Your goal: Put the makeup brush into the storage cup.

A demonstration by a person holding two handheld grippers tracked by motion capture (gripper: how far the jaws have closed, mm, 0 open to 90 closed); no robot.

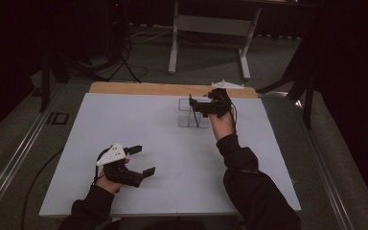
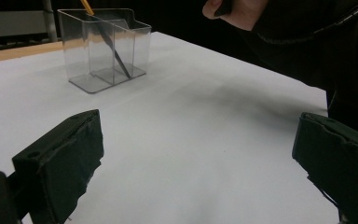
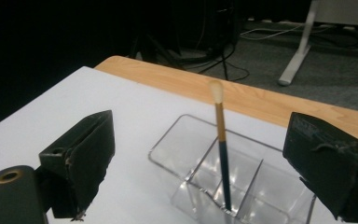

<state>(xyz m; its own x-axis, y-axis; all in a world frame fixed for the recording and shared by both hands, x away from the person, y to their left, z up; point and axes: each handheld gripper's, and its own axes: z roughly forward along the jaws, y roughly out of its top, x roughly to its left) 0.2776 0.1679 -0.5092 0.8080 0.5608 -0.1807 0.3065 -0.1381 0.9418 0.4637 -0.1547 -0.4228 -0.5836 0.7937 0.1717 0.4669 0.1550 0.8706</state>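
A white sheet [image 1: 172, 158] covers the table, leaving a wood strip [image 1: 139, 88] bare along the far edge. Beyond it lie grey floor, cables and a white stand [image 1: 211, 28] against a dark room.

Left gripper [image 1: 139, 160]: low over the near-left part of the sheet, jaws spread wide, nothing between them.

A clear organizer [image 1: 191, 114], divided into compartments, stands on the far centre of the sheet. A brush [image 3: 221, 154] stands tilted in one compartment, pale tip up, handle end at the base.

Right gripper [image 1: 197, 106]: above the organizer, jaws wide apart on either side of the brush, not touching it.
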